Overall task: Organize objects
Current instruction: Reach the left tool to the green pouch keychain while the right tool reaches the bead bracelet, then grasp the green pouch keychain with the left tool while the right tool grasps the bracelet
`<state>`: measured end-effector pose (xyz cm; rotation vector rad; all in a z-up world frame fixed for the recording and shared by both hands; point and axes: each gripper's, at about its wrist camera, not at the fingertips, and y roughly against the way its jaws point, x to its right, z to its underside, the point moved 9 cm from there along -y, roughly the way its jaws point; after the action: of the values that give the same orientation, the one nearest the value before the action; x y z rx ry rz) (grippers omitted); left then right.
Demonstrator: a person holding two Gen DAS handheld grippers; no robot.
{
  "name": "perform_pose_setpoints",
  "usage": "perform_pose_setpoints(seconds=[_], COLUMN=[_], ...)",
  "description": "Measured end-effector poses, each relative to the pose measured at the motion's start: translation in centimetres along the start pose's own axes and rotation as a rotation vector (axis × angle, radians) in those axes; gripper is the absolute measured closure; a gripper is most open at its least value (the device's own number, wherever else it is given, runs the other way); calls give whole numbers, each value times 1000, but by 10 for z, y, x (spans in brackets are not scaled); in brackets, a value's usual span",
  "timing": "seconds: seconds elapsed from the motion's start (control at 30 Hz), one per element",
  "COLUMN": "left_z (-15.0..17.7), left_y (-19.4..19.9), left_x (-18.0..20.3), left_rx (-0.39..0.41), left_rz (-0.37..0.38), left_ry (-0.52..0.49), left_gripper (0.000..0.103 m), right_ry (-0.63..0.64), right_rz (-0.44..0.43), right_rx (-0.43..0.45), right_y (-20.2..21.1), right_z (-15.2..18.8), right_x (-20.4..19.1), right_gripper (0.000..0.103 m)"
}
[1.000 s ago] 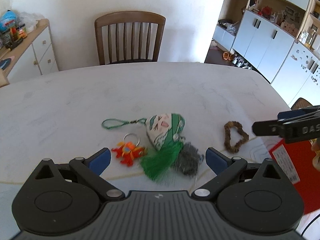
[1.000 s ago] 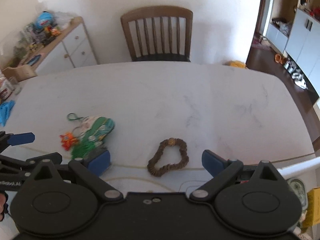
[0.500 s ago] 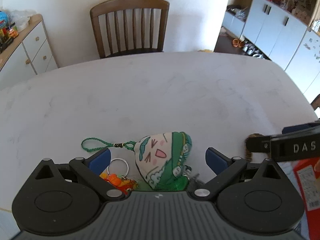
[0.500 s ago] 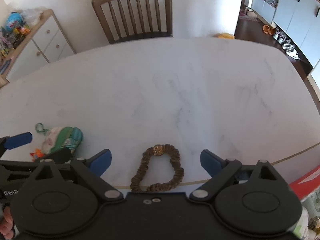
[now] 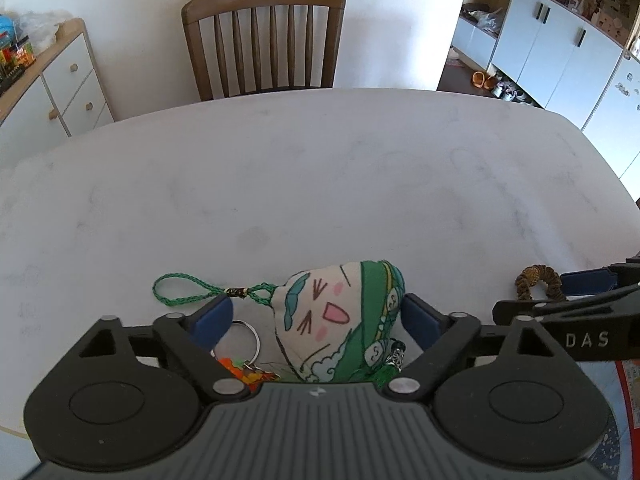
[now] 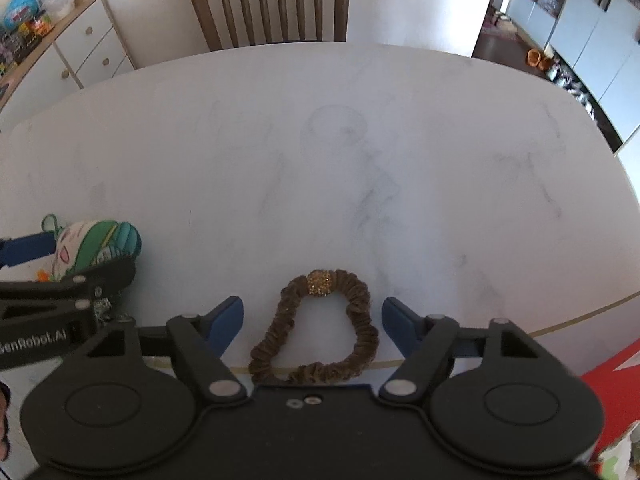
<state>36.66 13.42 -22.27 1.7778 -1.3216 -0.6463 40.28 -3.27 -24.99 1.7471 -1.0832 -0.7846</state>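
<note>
Both grippers are low over the marble table, jaws closing. The left gripper straddles the green plush face charm; its right pad looks right at the fabric, left pad clear. The right gripper brackets the brown scrunchie, pads not touching it.

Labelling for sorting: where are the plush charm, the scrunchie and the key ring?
plush charm (image 5: 320,316), left wrist view, its face.
scrunchie (image 6: 362,332), right wrist view, its right side.
key ring (image 5: 256,338), left wrist view, metal loop.
</note>
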Motion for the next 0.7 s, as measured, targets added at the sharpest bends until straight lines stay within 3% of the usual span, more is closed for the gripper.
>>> perform_pose_setpoints(seconds=[0.1, 0.17, 0.23, 0.53, 0.7], left_z=[0, 1, 1, -4, -7], left_y=[1, 2, 3, 12, 26], left_x=[1, 4, 6, -5, -13], left_rx=[-2, -4, -5, 7, 11], left_rz=[4, 14, 23, 37, 61], left_ry=[2, -1, 0, 37, 87], left_gripper=[22, 36, 43, 49, 49], right_ry=[23, 37, 38, 22, -12], right_rz=[25, 31, 32, 30, -7], right_rx=[7, 11, 13, 29, 41], right_y=[1, 3, 4, 9, 18], right_z=[2, 5, 6, 11, 13], right_x=[-4, -4, -6, -1, 4], right_gripper=[31, 36, 41, 83, 87])
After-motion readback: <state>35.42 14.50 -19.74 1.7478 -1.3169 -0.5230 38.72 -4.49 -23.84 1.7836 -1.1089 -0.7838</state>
